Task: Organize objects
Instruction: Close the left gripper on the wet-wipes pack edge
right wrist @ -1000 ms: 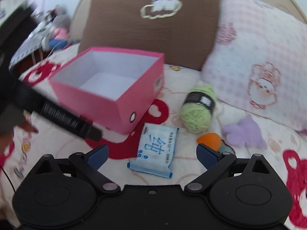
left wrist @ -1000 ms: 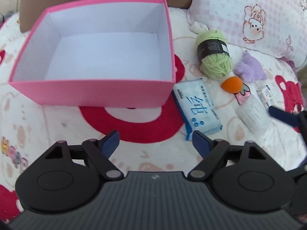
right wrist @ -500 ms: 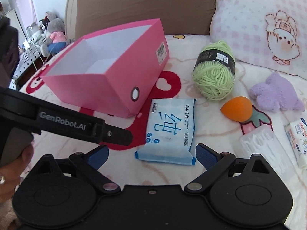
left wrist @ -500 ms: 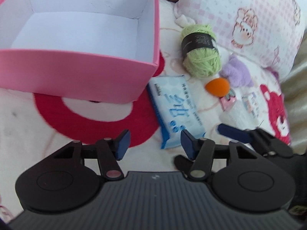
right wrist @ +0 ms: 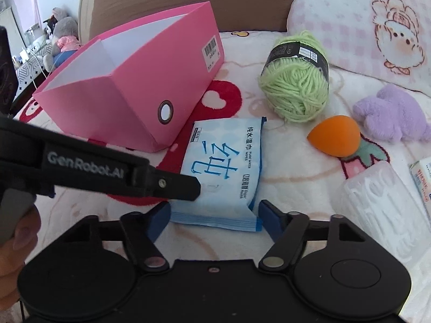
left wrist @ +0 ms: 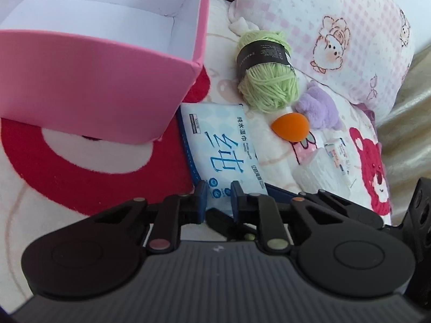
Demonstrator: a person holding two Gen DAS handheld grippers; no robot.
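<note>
A blue-and-white wipes pack lies flat on the blanket beside an open pink box. My left gripper is shut on the pack's near left corner. In the right wrist view one of its black fingers lies over that corner. My right gripper straddles the pack's near end and its jaws are closing. Its blue pads stand at the pack's two side edges, and the pack shows no squeeze. The box is white inside, with nothing in the part that shows.
Right of the pack lie green yarn, an orange sponge, a purple plush, a clear plastic pack and a small white packet. A pink pillow and brown cushion stand behind. A hand holds the left gripper.
Both grippers have come down onto the wipes pack. The left jaws went from wide to shut on its corner. The right jaws have narrowed around its near end.
</note>
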